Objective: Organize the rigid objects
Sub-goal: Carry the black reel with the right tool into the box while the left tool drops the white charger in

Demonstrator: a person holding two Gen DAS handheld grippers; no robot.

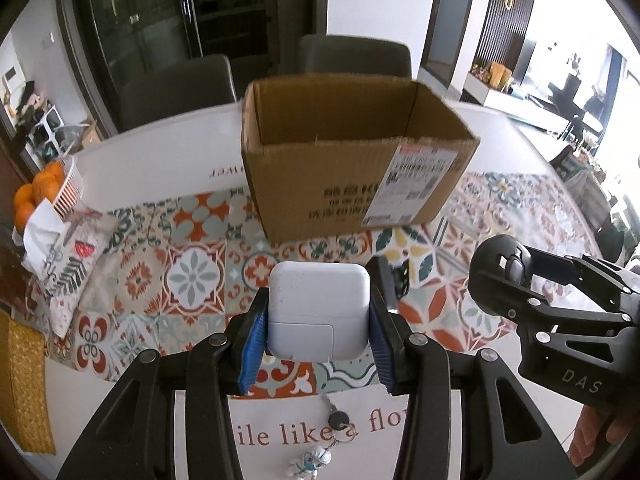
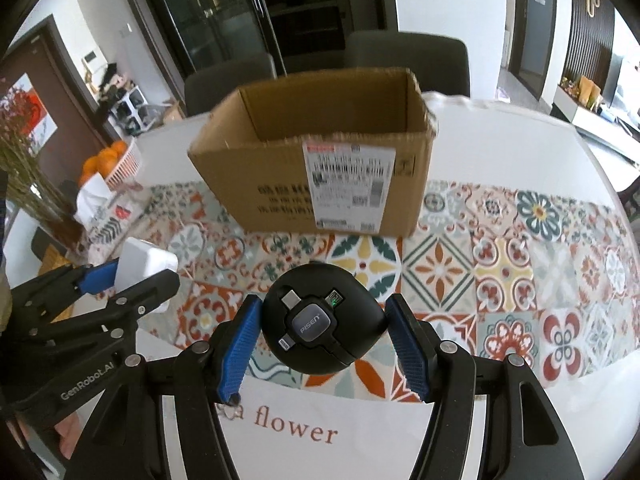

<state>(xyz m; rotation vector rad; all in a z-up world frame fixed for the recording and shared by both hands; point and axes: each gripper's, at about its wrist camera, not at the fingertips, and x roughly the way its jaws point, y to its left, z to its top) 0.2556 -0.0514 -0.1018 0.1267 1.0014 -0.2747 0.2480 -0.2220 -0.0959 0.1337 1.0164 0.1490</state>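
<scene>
The white charger (image 1: 318,312) is smooth, faintly glossy plastic, and the round black cable reel (image 2: 324,322) is matt black plastic. Ribbed blue rubbery pads (image 1: 252,344) line each black plastic tool. The box (image 1: 348,160) is raw brown corrugated cardboard with a glossy paper label (image 2: 350,184); the patterned mat (image 2: 500,248) on the surface looks smooth.

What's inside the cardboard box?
Only bare brown inner walls show inside the open cardboard box. Its front wall covers the bottom in both views, so anything lying there is hidden.

Blurred box label (image 2: 349,184) text, unreadable
</scene>
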